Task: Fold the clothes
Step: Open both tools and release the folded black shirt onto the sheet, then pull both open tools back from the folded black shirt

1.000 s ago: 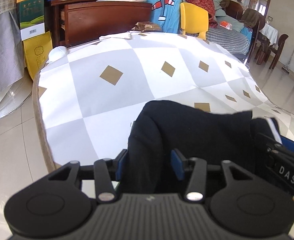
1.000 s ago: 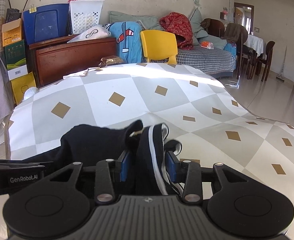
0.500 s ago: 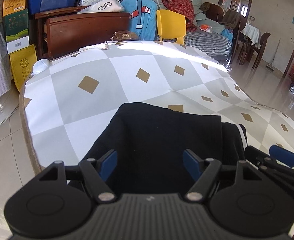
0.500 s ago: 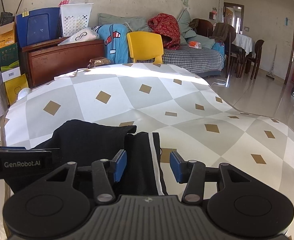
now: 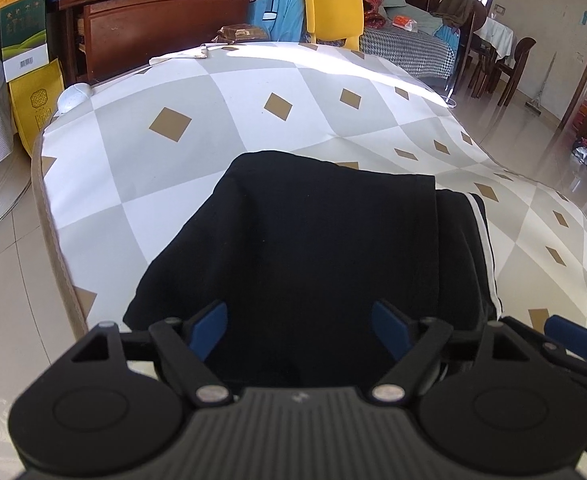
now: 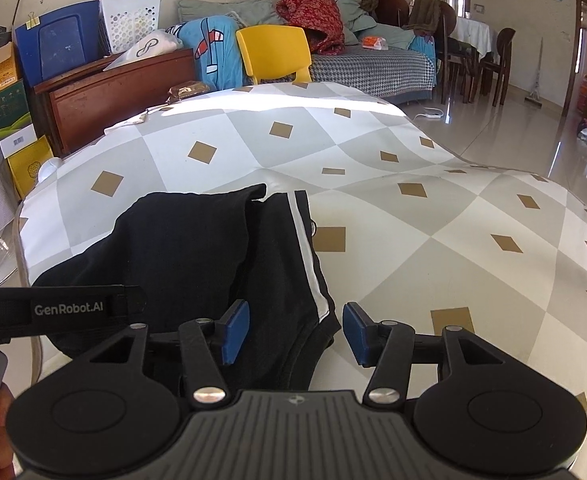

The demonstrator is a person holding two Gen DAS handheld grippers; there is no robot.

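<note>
Two grippers, left (image 5: 299,330) and right (image 6: 289,330), hover with fingers just spread and released over the folded black garment (image 5: 313,240) lying near the counter (image 5: 221,92) edge, apparently letting the fold settle flat.

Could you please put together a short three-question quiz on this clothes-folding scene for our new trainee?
1. True or false: the left gripper is clamped on the folded black garment with a white side stripe.
2. What lies under the garment?
A. bare wooden floor
B. grey-and-white diamond-patterned table cover
C. red blanket
3. Fill in: the garment's white stripe runs along its ____ side in the right wrist view.

Key
1. False: both its jaws and the right gripper's have just been opening, pads clear of the cloth.
2. B
3. right
</note>
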